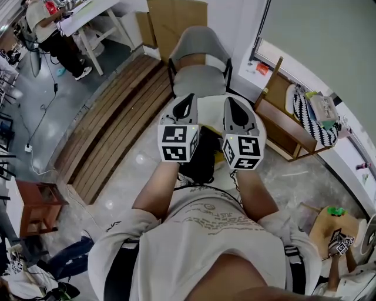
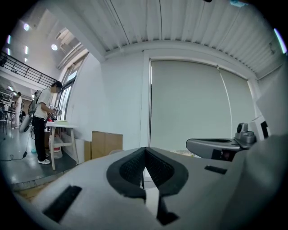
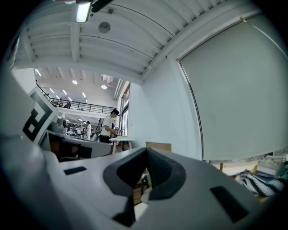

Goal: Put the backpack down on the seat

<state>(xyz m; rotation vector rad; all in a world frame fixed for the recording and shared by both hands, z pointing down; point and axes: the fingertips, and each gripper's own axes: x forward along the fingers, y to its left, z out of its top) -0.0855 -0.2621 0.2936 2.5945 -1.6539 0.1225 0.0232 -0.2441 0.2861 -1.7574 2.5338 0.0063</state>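
Note:
Ahead of me stands a grey chair point(image 1: 197, 44) with a grey seat point(image 1: 198, 79). A black backpack point(image 1: 200, 157) shows low between my two forearms, under the grippers; its top is hidden by them. My left gripper point(image 1: 187, 97) and right gripper point(image 1: 234, 101) are held side by side, pointing level toward the chair, above and short of the seat. Both sets of jaws are closed together. In the left gripper view the left gripper point(image 2: 144, 155) shows no object between its pads, and neither does the right gripper point(image 3: 146, 153) in the right gripper view. Whether either one grips the backpack is not visible.
A pale round top point(image 1: 258, 128) lies under the grippers, just before the chair. A wooden shelf point(image 1: 288, 126) with a striped bag point(image 1: 314, 120) stands at the right. Wooden decking point(image 1: 117, 123) runs along the left. A person point(image 1: 50, 29) stands at a white table point(image 1: 94, 14) far left.

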